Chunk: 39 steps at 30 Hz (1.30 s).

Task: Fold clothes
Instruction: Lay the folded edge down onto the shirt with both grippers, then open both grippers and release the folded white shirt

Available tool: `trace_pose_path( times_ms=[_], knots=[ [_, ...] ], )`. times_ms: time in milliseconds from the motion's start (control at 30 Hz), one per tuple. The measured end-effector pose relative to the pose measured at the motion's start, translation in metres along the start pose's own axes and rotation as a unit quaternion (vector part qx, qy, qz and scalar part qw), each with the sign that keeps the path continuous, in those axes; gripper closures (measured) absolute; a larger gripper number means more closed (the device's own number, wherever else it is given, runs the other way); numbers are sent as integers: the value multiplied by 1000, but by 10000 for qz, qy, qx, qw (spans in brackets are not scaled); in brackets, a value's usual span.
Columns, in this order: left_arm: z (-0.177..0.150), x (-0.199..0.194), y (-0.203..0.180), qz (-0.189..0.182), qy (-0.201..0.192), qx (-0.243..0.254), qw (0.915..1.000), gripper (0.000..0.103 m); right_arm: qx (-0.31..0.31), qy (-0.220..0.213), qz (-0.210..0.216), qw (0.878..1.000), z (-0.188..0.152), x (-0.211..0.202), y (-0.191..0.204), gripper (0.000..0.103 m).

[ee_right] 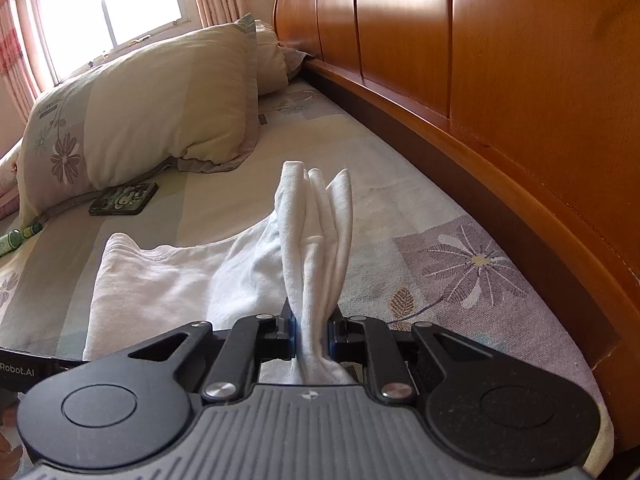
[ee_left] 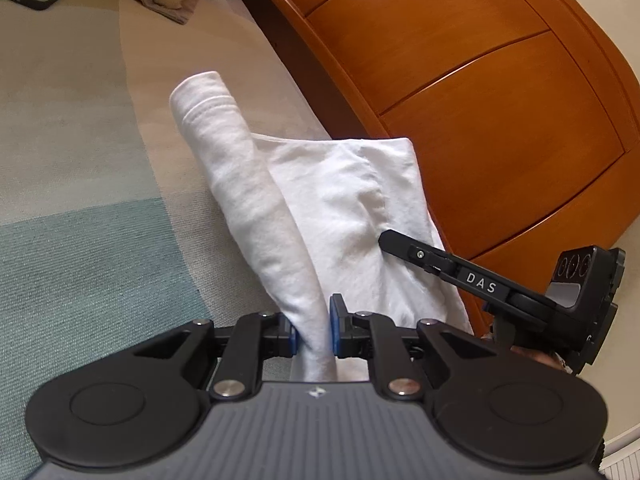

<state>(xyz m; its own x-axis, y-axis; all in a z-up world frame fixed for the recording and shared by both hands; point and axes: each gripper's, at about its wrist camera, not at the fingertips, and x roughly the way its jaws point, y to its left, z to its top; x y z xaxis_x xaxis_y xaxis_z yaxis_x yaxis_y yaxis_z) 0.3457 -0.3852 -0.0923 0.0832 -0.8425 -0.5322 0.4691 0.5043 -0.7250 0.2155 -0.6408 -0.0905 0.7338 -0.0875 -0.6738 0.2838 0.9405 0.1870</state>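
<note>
So both grippers are clamped on the same white garment (ee_left: 344,208), which is lying on the bed (ee_left: 80,160) right next to the wooden headboard (ee_left: 480,100).

Left gripper (ee_left: 313,330): jaws closed on a bunched strip of the cloth that runs up out of them as a long rolled fold, hem stitching showing at the far tip. The rest of the garment spreads flat to the right of that roll, its far edge just beside the headboard.

Right gripper (ee_right: 311,334): jaws pinched together on a gathered bit of fabric, with several pleated layers sticking up past them like a little fan. In the right wrist view the flat part of the garment spreads to the left over the floral sheet. In the left wrist view you can see the right gripper coming in from the right, its black finger marked "DAS" laid against the cloth.

Other stuff on the bed: a big floral pillow (ee_right: 140,108) up near the window (ee_right: 108,4), a dark patterned tin (ee_right: 124,199) just in front of the pillow, and a green tube-like thing (ee_right: 18,238) at the left edge; can't tell what it is.
</note>
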Motion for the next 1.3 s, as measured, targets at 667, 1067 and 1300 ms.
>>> trace_pose_path(
  times_ms=[667,1067,1300],
  knots=[
    [-13,-61,-5,867,-24,1381,9866,87,15,-377,-183,9991,9,-45,-26,78],
    [-22,-3,-21,1122,356,2164,9692,77,-181,189,-167,9995,-36,-32,-33,103],
    [-29,-11,-36,1628,176,2655,9501,59,-632,151,-224,9976,-48,-51,-14,89]
  ],
)
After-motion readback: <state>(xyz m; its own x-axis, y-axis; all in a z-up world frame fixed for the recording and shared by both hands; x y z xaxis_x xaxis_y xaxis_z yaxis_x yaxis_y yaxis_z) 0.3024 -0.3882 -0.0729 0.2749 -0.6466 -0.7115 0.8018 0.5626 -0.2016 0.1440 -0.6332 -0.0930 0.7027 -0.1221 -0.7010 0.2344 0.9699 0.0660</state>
